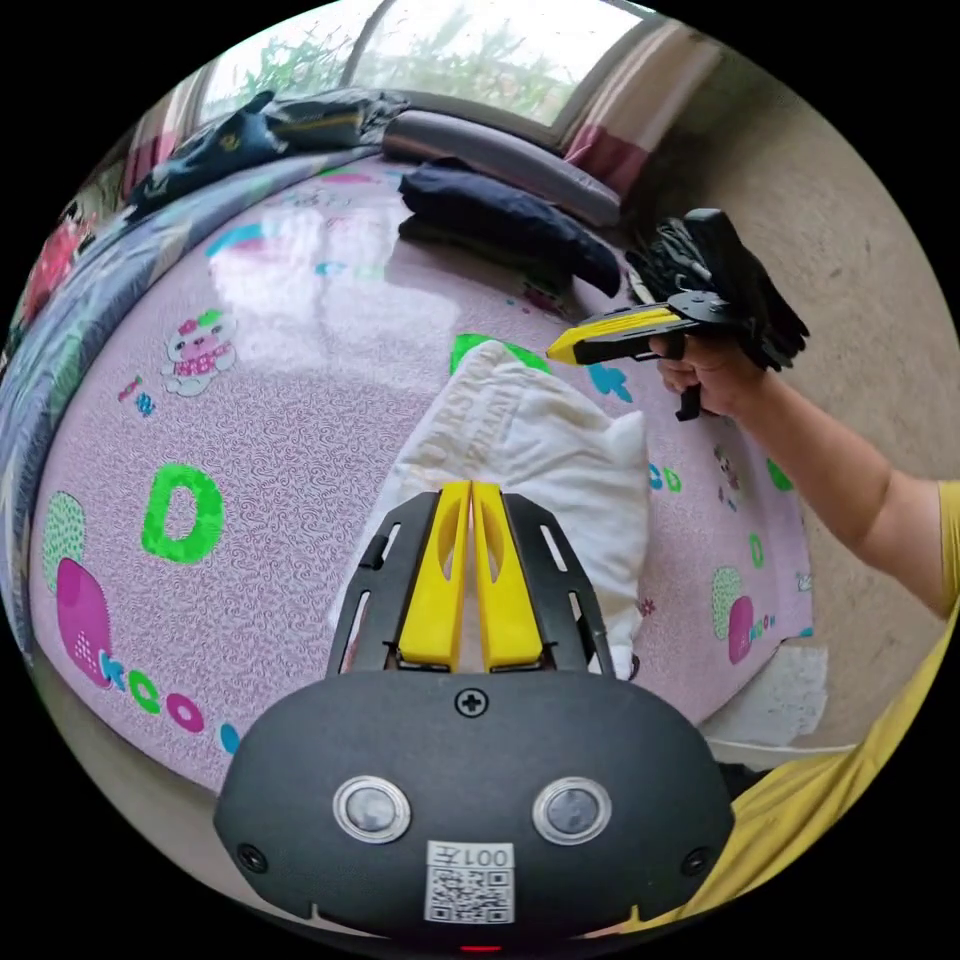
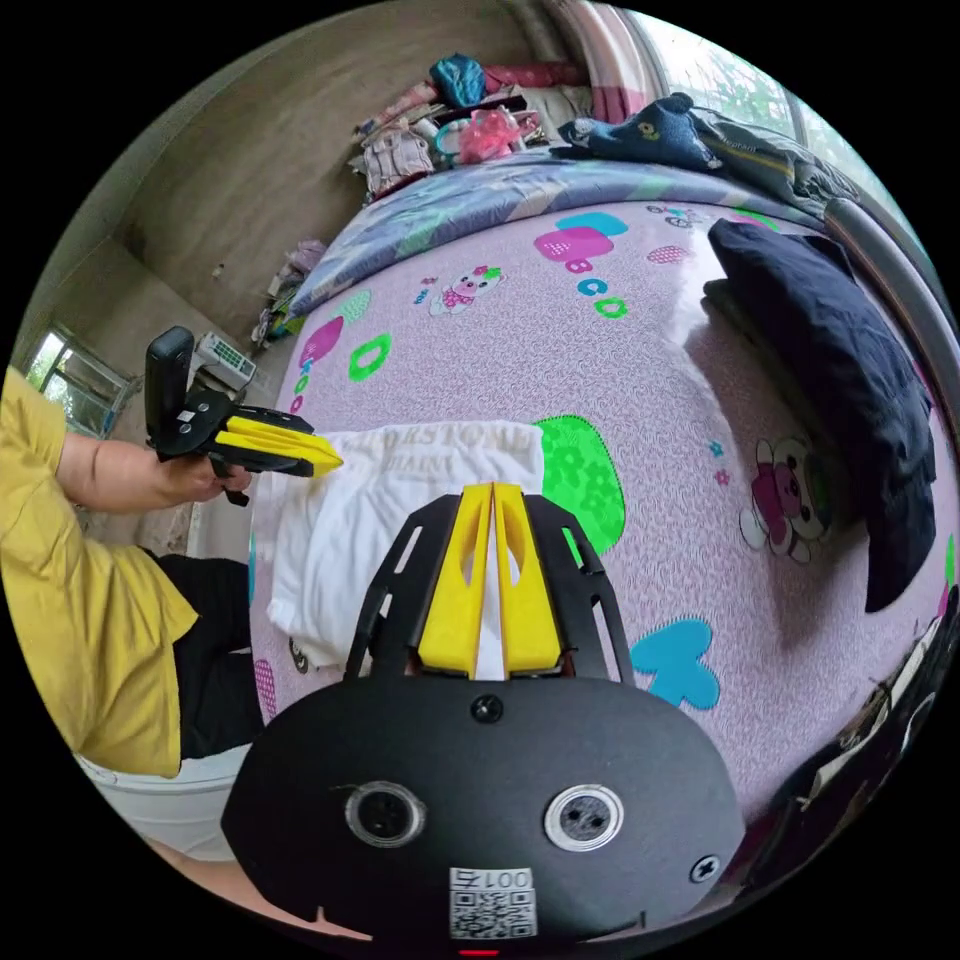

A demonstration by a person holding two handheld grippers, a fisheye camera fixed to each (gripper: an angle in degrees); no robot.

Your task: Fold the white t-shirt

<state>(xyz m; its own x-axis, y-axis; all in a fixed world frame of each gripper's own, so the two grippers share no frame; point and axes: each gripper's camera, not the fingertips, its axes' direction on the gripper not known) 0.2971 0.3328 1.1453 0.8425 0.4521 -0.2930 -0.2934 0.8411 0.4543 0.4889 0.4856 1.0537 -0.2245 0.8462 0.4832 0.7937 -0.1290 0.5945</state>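
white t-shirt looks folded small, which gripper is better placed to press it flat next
Probably left. The left gripper, jaws together, sits right at the white t-shirt edge; the right gripper hovers just past its far corner.

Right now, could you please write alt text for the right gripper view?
A folded white cotton t-shirt lies on a pink cartoon-print mat. The right tool, jaws shut, hovers above it; the left tool, also shut, approaches its far edge. Dark navy folded clothing sits behind.

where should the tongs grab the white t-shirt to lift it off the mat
Probably the white t-shirt is best pinched at its near corner, coming in low from the person's side. It lies folded into a compact bundle on the pink mat, and that loose layered edge faces the person, offering an edge to pinch.
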